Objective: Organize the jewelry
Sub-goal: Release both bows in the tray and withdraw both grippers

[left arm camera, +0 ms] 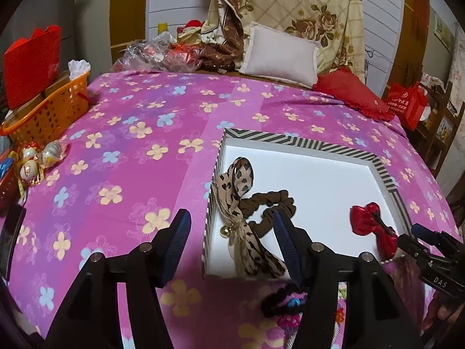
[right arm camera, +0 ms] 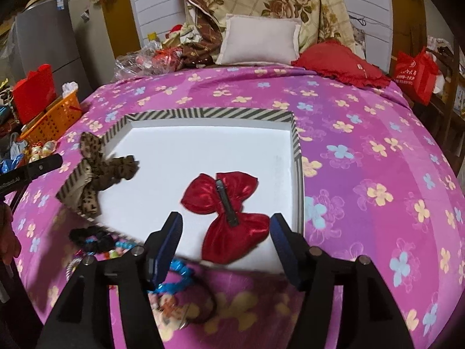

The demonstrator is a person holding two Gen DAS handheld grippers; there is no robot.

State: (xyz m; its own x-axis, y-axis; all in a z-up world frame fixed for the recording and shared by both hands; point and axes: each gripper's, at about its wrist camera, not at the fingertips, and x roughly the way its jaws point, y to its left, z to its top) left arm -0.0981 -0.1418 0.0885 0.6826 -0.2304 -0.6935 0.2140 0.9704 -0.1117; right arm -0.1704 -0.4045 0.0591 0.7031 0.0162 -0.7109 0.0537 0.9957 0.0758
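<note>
Currently both tools sit over a bed w/ a pink flowered sheet [left arm camera: 139,133]; a shallow striped-rim box [left arm camera: 293,140] w/ white floor lies on it, open side up.

Left tool [left arm camera: 231,224]: fingers spread wide, holding nothing; its right finger [left arm camera: 286,232] sits in front of the box's near-left part, left finger over bare sheet outside the box.

Right tool [right arm camera: 226,226]: fingers spread wide, empty; red satin bow clip [right arm camera: 225,212] lies on the box floor between and just beyond the fingertips, metal clip side up; contact w/ the pads cannot be told.

Box contents, left wrist view: leopard-print ribbon bow [left arm camera: 241,197] w/ small gold bell at near-left, draped against and partly over the left rim; brown scrunchie [left arm camera: 270,209] just beside it, touching; red bow at near-right corner, well apart from those two.

Outside the box, near edge: black scrunchie w/ blue and pink bits [left arm camera: 286,302] on the sheet; right wrist view shows a loose pile of hair ties [right arm camera: 96,241], a blue beaded piece [right arm camera: 174,276] and a dark band w/ charm; details blurred.

Surroundings: orange basket [left arm camera: 55,110] and wrapped eggs at bed's left edge; white pillow [left arm camera: 279,55], red cushion [left arm camera: 351,93], floral quilt at head end; red bag [left arm camera: 407,104] at right.
</note>
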